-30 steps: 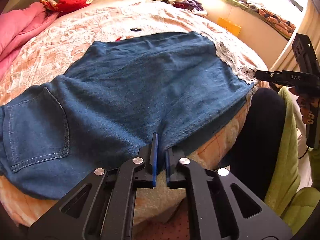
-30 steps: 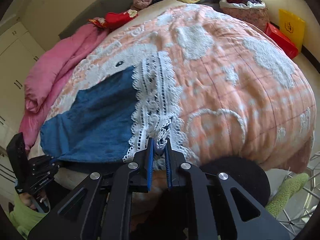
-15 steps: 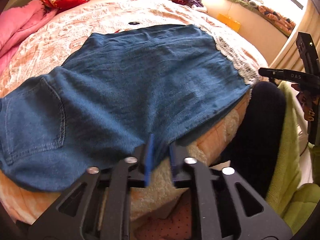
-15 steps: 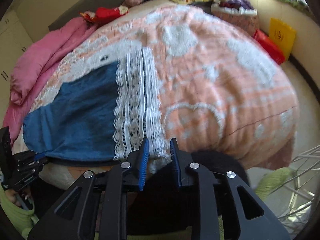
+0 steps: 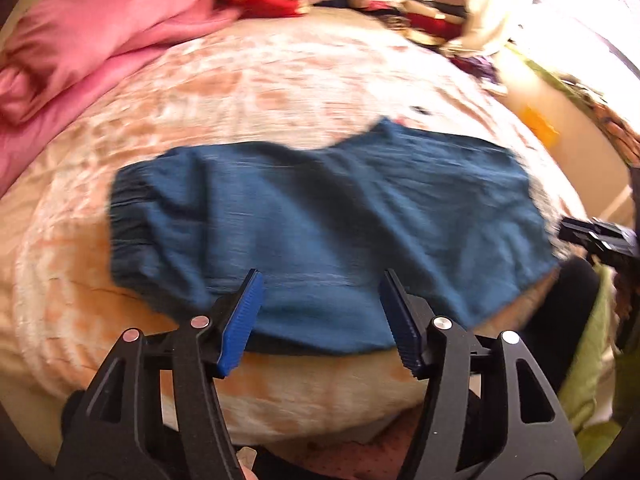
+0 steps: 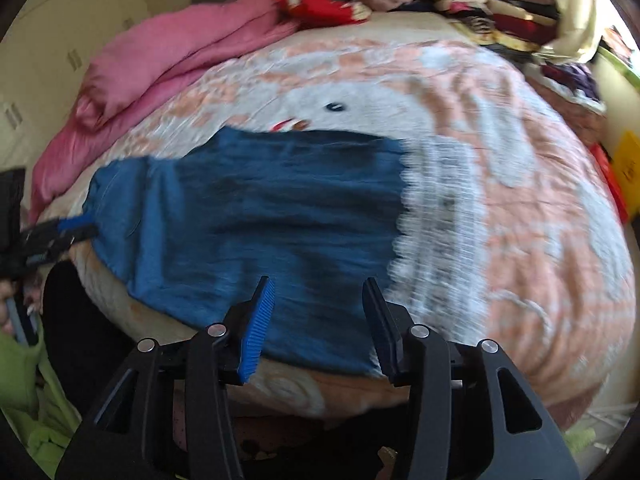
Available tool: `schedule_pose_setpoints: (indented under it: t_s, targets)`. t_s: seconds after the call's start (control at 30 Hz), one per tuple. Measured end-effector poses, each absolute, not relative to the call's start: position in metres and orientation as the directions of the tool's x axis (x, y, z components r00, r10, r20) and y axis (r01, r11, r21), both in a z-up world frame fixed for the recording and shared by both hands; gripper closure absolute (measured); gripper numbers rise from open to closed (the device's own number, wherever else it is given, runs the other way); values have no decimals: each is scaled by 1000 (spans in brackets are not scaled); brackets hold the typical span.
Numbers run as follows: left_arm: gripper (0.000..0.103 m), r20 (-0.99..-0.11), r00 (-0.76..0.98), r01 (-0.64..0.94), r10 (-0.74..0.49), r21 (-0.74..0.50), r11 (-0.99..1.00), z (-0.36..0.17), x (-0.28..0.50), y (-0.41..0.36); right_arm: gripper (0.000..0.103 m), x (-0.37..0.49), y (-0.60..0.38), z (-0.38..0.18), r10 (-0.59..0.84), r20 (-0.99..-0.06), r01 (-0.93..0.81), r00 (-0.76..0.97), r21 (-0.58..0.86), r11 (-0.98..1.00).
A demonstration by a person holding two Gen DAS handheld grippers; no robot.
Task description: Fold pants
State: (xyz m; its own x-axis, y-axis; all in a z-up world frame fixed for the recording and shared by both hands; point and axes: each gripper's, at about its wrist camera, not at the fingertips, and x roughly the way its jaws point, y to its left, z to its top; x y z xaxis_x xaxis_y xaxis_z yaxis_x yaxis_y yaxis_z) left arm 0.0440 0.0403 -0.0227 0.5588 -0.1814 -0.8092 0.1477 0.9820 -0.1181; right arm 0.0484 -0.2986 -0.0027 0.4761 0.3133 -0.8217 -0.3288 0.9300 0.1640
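Both tools, left (image 5: 320, 308) and right (image 6: 318, 314), gape released over blurred blue pants (image 5: 320, 220), lace hem (image 6: 440, 220) smeared

your 2 wrist views look forward from the near bed (image 5: 280, 88) edge, close above, sharing the blue pants (image 5: 320, 216).

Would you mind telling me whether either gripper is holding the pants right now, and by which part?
Nothing is held: the left gripper and the right gripper are both open above the pants.
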Motion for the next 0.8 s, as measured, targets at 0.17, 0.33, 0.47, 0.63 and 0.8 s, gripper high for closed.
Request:
schedule_pose_setpoints:
  t_s: [0.17,0.33,0.47,0.63,0.8]
  targets:
    - [48,-840,539,17,-64,-64,998,-39,65,69,58,61,-285,-19,316,-851,-343,420,174,923]
    - [48,-831,547,7,-100,-115,993,-41,67,82,58,64,-302,-46,302,-877,-263,374,212,941]
    - [48,-822,562,-2,-96,-117,993,-36,64,79,58,61,-306,-43,327,-864,-263,384,237,935]
    - [48,-792,604,22,-82,-86,996,-11,54,70,54,55,-314,-25,342,-833,-277,435,238,931]
    - [44,-760,644,30,-83,-83,996,16,53,61,51,65,-320,-5,359,-798,-289,485,241,926]
